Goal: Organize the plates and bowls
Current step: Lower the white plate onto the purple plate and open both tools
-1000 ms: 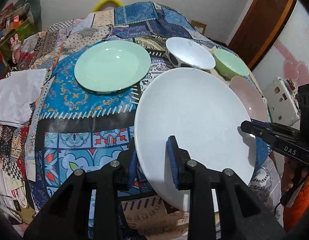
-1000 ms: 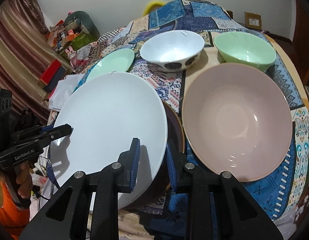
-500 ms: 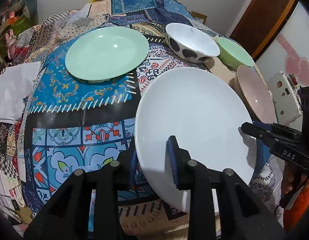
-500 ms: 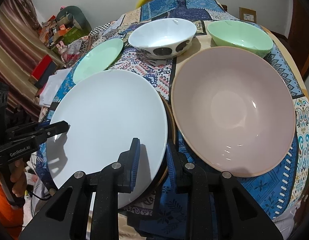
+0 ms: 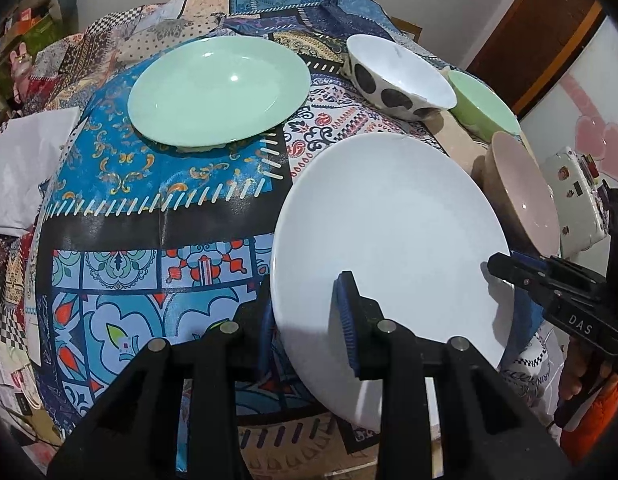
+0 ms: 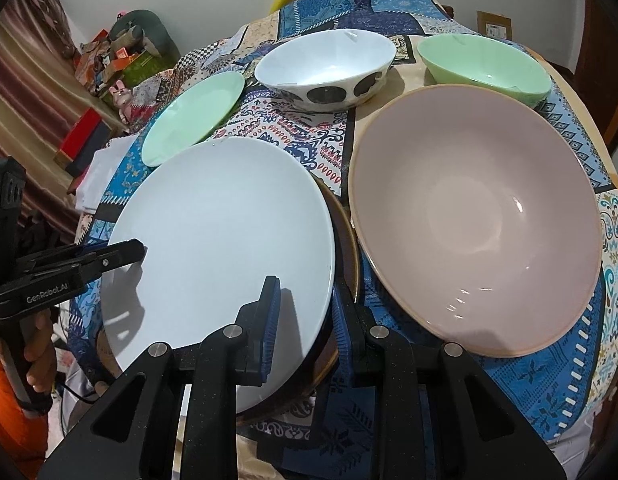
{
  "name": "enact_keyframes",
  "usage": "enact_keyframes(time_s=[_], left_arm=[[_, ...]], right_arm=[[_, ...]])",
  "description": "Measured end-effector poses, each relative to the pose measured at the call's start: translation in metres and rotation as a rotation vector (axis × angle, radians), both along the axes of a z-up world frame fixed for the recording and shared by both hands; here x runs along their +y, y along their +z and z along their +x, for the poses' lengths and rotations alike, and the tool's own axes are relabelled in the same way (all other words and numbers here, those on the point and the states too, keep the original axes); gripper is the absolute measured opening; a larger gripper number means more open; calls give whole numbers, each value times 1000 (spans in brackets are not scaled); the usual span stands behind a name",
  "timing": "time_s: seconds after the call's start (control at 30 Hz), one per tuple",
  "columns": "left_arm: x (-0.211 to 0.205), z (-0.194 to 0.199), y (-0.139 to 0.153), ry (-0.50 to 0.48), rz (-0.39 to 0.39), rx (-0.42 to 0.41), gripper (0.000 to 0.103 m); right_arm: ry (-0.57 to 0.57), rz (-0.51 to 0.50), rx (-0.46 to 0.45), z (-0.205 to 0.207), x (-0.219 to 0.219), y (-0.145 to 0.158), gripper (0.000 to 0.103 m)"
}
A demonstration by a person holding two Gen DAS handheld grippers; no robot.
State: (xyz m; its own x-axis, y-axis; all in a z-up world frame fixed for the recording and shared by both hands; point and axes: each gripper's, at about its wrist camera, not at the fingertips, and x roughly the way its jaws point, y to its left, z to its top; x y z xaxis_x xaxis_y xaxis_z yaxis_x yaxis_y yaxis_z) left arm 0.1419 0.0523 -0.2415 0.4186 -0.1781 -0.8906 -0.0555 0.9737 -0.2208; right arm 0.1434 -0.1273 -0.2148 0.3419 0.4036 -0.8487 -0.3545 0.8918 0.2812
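On patchwork-covered worktop: white plate sits atop brown plate, pink bowl just beside. Left gripper jaws clamp white plate's left rim; right gripper jaws straddle both plates' right rims, clenched.

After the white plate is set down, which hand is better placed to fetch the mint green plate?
Left, probably. The left claw grips the white plate at the rim facing the mint green plate, with only tablecloth between. The right claw grips the opposite rim, beside the pink bowl.
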Motion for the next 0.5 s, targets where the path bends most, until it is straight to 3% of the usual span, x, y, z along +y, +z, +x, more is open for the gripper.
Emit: enact_keyframes(time_s=[0.37,0.5], left_arm=[[-3,4,-7,-4,11,17,30],[-3,1,1,-5,14,-9,30]], right_arm=[[-7,-12,-11,-3,-4,5,25],[-2,-27,-71,-9,-5,18,26]])
